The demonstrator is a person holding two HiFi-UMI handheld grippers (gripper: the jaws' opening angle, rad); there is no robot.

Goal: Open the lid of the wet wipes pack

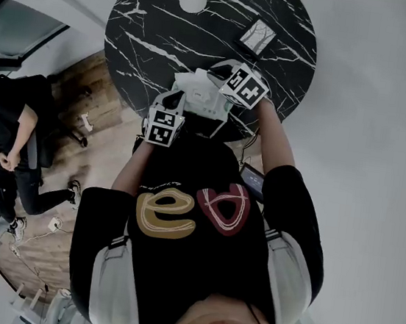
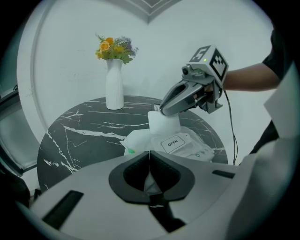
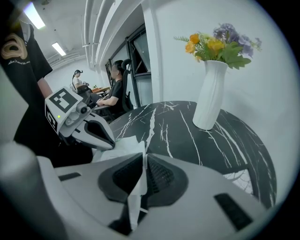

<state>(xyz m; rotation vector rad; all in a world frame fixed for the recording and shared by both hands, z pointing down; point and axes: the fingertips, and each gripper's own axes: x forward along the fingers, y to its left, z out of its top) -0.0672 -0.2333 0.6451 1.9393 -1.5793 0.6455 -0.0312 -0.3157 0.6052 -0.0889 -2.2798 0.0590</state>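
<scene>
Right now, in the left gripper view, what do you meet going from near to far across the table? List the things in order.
Left tongs → wet wipes pack → white vase of flowers.

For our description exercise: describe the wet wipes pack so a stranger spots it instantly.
Find the round black marble table. At its edge nearest the person, across from the white vase, lies the wet wipes pack: a soft white pouch labelled OPEN, unlike the rigid vase holding flowers.
</scene>
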